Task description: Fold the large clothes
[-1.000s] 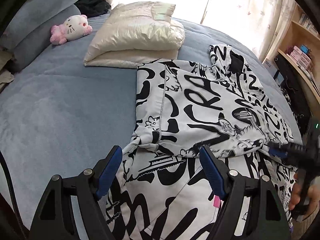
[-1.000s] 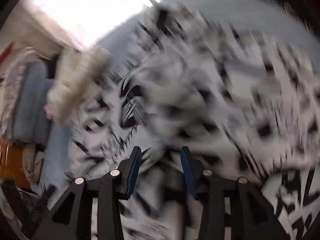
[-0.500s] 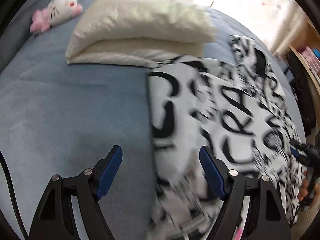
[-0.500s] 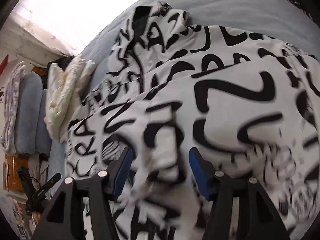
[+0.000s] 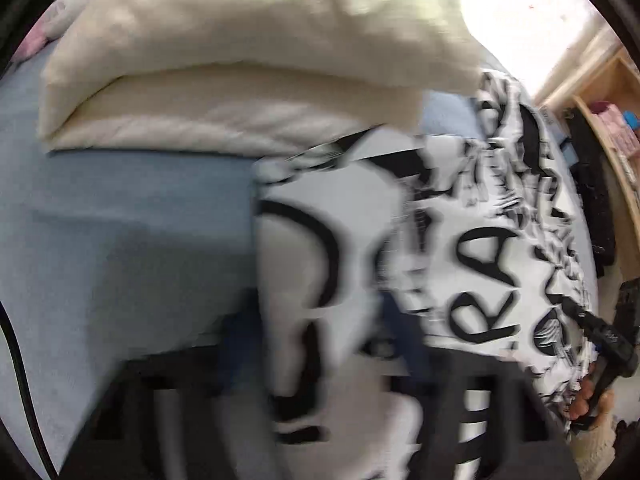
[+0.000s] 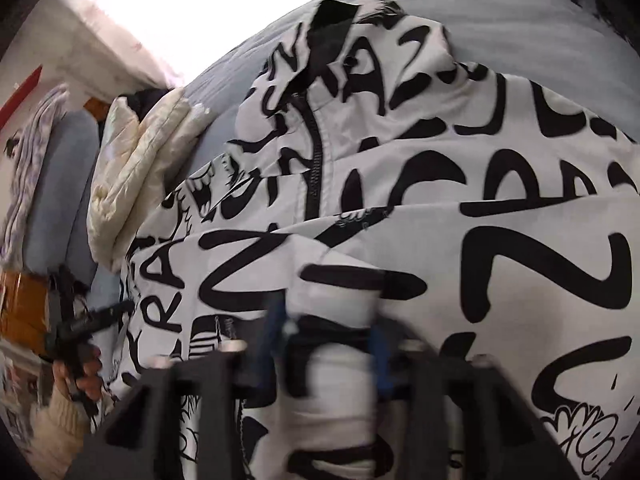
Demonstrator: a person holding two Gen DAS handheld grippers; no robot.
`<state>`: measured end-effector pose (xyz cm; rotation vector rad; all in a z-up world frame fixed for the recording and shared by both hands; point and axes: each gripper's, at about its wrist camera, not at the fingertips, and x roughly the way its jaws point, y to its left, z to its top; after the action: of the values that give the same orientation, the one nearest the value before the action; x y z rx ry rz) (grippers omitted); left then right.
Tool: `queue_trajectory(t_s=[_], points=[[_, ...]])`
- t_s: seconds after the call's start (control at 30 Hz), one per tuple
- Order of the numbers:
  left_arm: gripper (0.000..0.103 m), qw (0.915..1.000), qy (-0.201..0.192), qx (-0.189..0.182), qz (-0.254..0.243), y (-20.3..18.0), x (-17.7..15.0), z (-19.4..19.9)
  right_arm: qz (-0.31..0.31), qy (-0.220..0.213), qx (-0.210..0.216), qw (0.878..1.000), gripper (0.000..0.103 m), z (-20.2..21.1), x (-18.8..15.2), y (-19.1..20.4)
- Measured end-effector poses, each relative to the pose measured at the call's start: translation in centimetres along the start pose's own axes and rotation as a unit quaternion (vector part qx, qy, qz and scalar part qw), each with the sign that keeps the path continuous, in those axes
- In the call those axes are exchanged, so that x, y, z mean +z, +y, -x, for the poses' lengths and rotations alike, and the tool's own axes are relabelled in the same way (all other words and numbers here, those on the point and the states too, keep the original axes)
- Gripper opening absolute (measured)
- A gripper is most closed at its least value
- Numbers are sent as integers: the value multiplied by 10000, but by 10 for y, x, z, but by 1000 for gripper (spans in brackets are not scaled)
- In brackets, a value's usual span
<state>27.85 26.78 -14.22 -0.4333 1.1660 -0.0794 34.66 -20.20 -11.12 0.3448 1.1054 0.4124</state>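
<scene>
Two views show one black-and-white printed jacket (image 6: 440,184) spread on a blue-grey bed (image 5: 100,216), each from its own side. Through the left wrist camera the left gripper (image 5: 308,344) is badly blurred; its jaws are closing with the jacket's left edge bunched between the dark blue pads, though whether they already press the cloth cannot be told. Only this view shows the folded cream coat (image 5: 240,60) close up, lying on the bed just beyond the jacket's corner, a pink-and-white plush toy (image 5: 60,12) at the far left, and wooden shelves (image 5: 616,120) at the right. It also catches the right gripper's black body with the hand (image 5: 592,396) that holds it at the jacket's far edge. Through the right wrist camera the right gripper (image 6: 328,340) is closing its jaws, with a raised fold of the jacket standing between the blue pads and seeming pinched. Only this view shows the jacket's zip (image 6: 316,148) and its black collar flap (image 6: 332,24) lying toward the window. At its left edge a sleeved hand (image 6: 80,372) holds the other gripper low beside the jacket.
</scene>
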Motion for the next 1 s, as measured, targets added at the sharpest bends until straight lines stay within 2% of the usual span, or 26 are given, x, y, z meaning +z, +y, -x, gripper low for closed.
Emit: queue_trajectory(t_s=[0.03, 0.07, 0.13, 0.2, 0.3, 0.37, 0.4, 0.43, 0.5, 0.6, 0.67, 0.73, 0.8, 0.83, 0.87, 0.9, 0.97, 1.0], points=[[22, 10000, -47, 27, 10, -8, -1, 3, 13, -53, 11, 10000, 29, 2, -1, 1], [20, 9993, -235, 283, -92, -19, -4, 9, 36, -94, 18, 9999, 28, 5, -1, 3], [6, 9928, -791, 729, -519, -45, -14, 27, 183, -289, -23, 9994, 27, 16, -4, 10], [5, 9765, -1575, 1214, -825, -67, -27, 53, 379, -602, -60, 9974, 27, 32, -6, 22], [4, 9547, -2307, 1619, -953, -83, -39, 77, 671, -1159, -106, 9909, 27, 56, -10, 41], [3, 9364, -2673, 2001, -1084, -93, -44, 80, 849, -1525, -204, 9844, 27, 66, -12, 51], [3, 9264, -2771, 2260, -1181, -96, -44, 74, 857, -1606, -249, 9830, 27, 66, -12, 52], [3, 9211, -2798, 2408, -1239, -99, -44, 68, 790, -1664, -274, 9825, 27, 63, -10, 51], [3, 9171, -2653, 2644, -1364, -95, -42, 51, 651, -1506, -398, 9856, 27, 47, -5, 43], [3, 9087, -2417, 3072, -1465, -85, -41, 20, 481, -961, -797, 9910, 27, 3, 1, 30], [3, 9089, -2359, 3140, -1403, -75, -40, 15, 378, -637, -927, 9929, 27, -19, 1, 21], [6, 9109, -2284, 3163, -1340, -70, -38, 15, 344, -680, -941, 9926, 28, -20, 1, 21], [10, 9144, -2168, 3141, -1349, -70, -36, 19, 312, -598, -905, 9936, 33, -16, 4, 20], [20, 9180, -2112, 3087, -1320, -71, -36, 24, 275, -532, -913, 9940, 34, -12, 6, 18], [26, 9252, -2027, 2940, -1282, -71, -36, 29, 243, -467, -923, 9943, 38, -9, 7, 17], [31, 9300, -1988, 2832, -1237, -72, -36, 34, 188, -402, -926, 9947, 40, -3, 7, 14], [35, 9351, -2028, 2670, -1151, -78, -39, 54, 117, -463, -951, 9943, 41, 13, 4, 11], [40, 9373, -2037, 2592, -1135, -82, -42, 62, 109, -518, -931, 9942, 41, 20, 1, 12]])
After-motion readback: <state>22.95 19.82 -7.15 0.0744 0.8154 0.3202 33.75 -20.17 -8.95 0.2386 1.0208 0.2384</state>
